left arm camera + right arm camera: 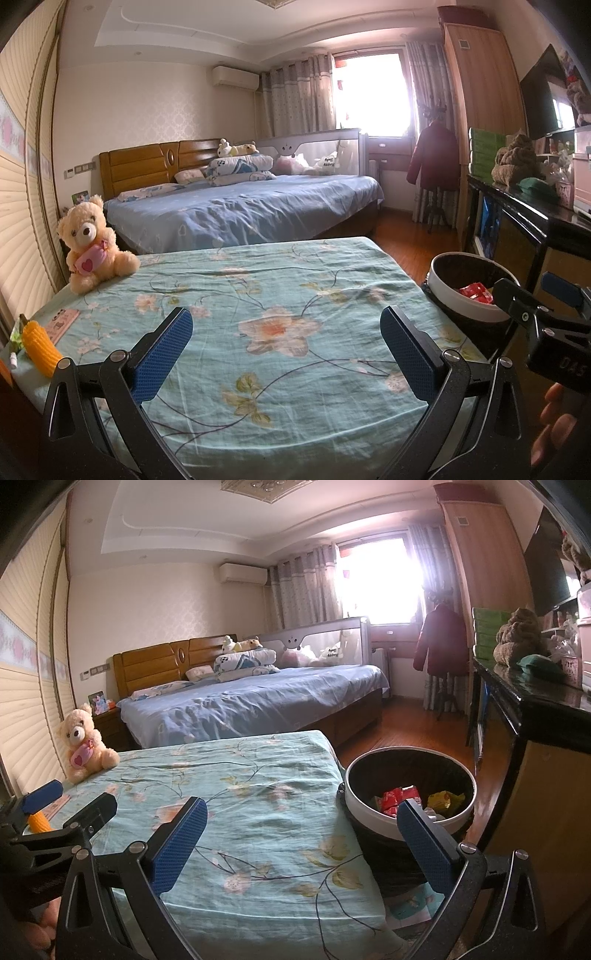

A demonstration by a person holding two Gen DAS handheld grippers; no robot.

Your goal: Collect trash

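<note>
I see the red wrappers (pixel 400 798) and a yellow wrapper (pixel 445 800) lying inside the trash bin (pixel 373 821), which stands just beside the floral-covered table (pixel 258 812). My right gripper (pixel 297 843) hangs with fingers apart and empty, as does my left gripper (pixel 286 354) above the cloth. A teddy bear (pixel 92 247) sits at the table's far left corner.

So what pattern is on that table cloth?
Pale teal cloth with pink-and-white flowers on dark stems; clearest in the left wrist view.
</note>
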